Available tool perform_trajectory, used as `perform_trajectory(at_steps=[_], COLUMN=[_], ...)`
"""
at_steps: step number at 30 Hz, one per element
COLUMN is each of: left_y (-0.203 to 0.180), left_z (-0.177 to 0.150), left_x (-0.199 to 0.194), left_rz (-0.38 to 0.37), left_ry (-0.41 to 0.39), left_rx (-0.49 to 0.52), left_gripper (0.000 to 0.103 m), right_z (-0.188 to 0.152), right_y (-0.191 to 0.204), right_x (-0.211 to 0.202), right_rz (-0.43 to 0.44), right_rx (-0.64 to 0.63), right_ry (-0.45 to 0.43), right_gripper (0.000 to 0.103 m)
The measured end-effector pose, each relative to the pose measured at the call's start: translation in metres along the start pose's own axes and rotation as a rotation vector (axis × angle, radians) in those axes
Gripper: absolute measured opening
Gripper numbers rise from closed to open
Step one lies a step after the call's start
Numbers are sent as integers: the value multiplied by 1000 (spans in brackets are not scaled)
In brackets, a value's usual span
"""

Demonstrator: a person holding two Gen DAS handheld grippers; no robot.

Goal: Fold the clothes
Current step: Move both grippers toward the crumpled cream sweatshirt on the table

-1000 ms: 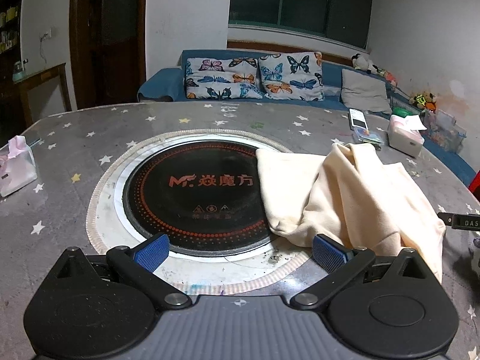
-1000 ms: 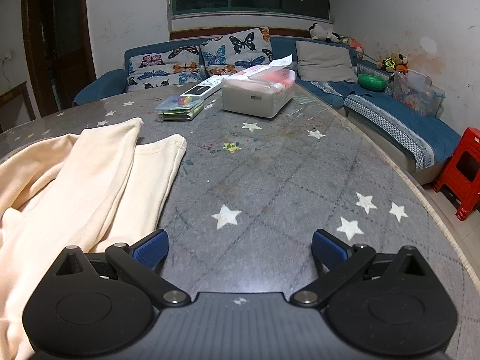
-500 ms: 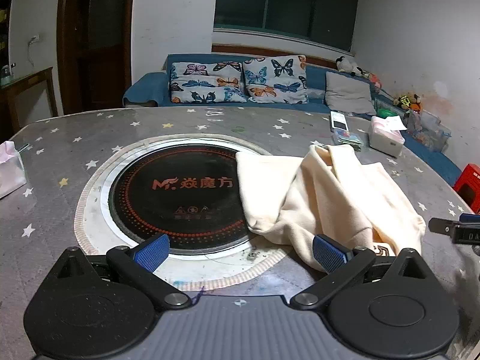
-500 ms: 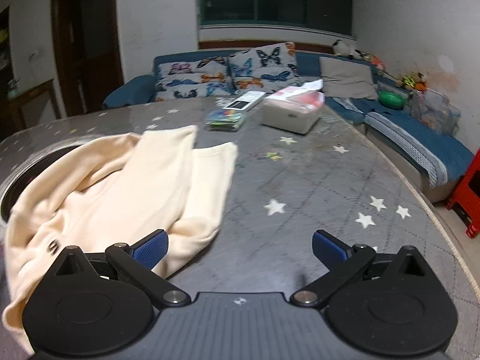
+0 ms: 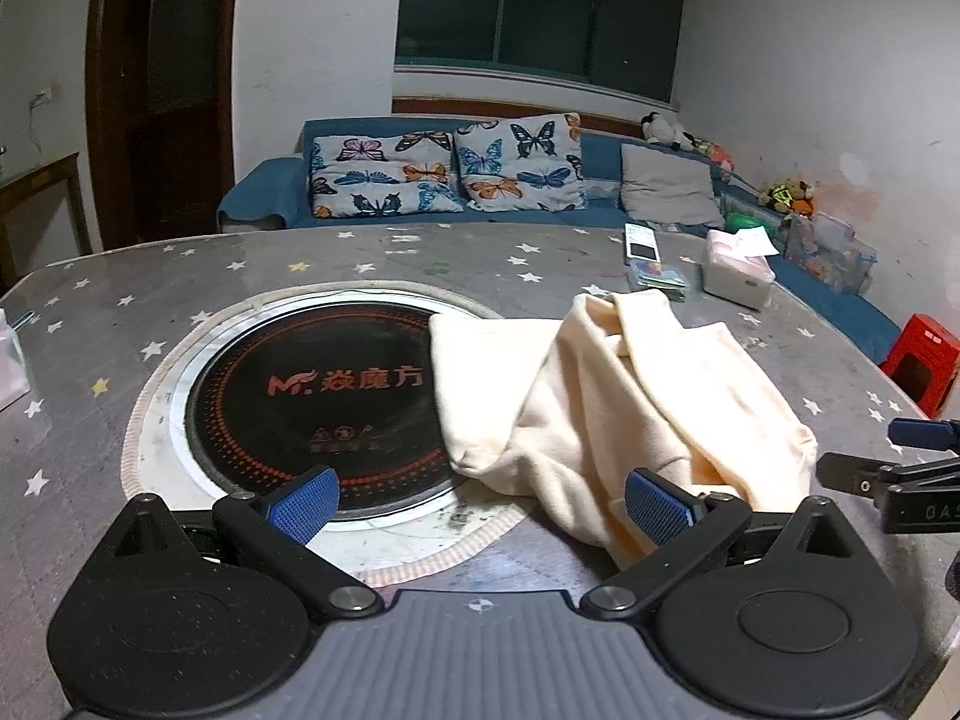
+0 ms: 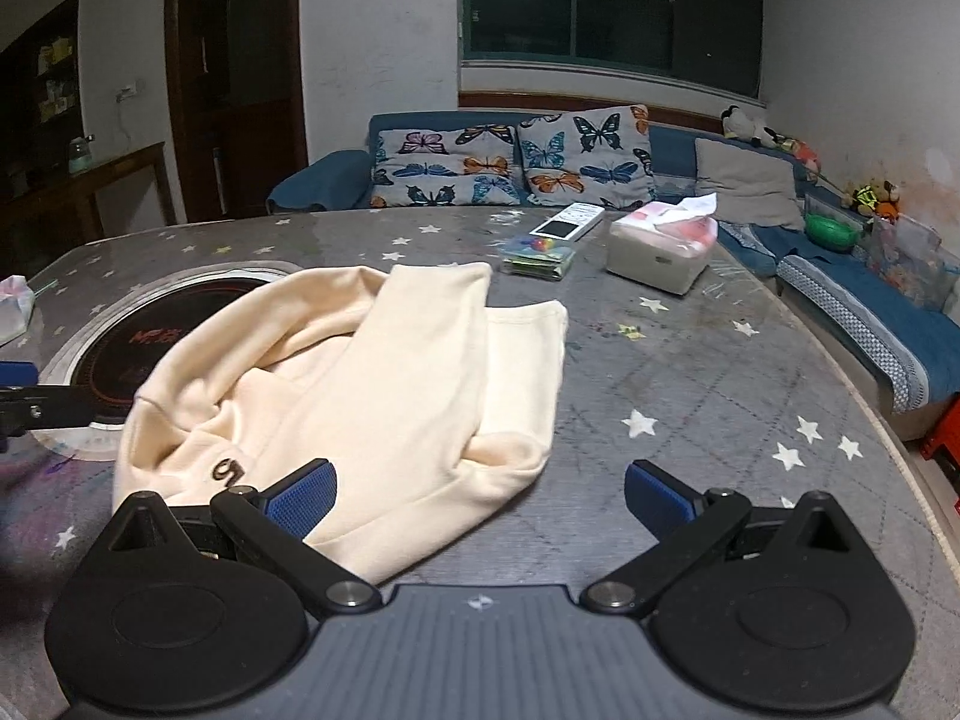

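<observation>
A cream garment (image 5: 612, 396) lies crumpled on the grey starred table (image 5: 180, 276), partly over the black round cooktop (image 5: 312, 396). It also shows in the right wrist view (image 6: 372, 384), with a small dark logo near its front edge. My left gripper (image 5: 480, 501) is open and empty, just short of the garment's near edge. My right gripper (image 6: 477, 495) is open and empty, above the garment's front right corner. The right gripper's fingers (image 5: 918, 433) show at the right edge of the left wrist view.
A tissue box (image 6: 660, 252), a remote (image 6: 567, 222) and a small clear box (image 6: 537, 255) stand at the table's far right. A pink tissue pack (image 6: 15, 312) sits at the left. A blue sofa (image 5: 456, 180) lies behind; a red stool (image 5: 921, 360) stands right.
Both grippers have drawn back and risen, so more of the table and garment shows. The right view has swung left toward the garment. Both stay open.
</observation>
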State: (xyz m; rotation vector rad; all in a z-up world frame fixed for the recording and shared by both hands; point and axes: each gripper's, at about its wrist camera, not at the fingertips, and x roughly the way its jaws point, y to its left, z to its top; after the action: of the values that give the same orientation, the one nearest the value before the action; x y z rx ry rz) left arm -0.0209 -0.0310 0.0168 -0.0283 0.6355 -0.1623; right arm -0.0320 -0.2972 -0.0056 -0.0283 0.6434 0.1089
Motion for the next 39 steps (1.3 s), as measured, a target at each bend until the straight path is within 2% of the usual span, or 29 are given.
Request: perform_trajectory(at_steps=[19,39], left_y=[-29,-36], left_z=[12,19], left_x=[8,14], left_rz=[-22,-8], left_ry=[2,22], left_rx=[50,70], left_gripper=[103,103], right_z=[1,7], right_y=[9,18], right_x=[-1,-3], right_rz=[19,41], right_rx=[-3,-23], right_ry=[16,10], right_gripper=[103,101])
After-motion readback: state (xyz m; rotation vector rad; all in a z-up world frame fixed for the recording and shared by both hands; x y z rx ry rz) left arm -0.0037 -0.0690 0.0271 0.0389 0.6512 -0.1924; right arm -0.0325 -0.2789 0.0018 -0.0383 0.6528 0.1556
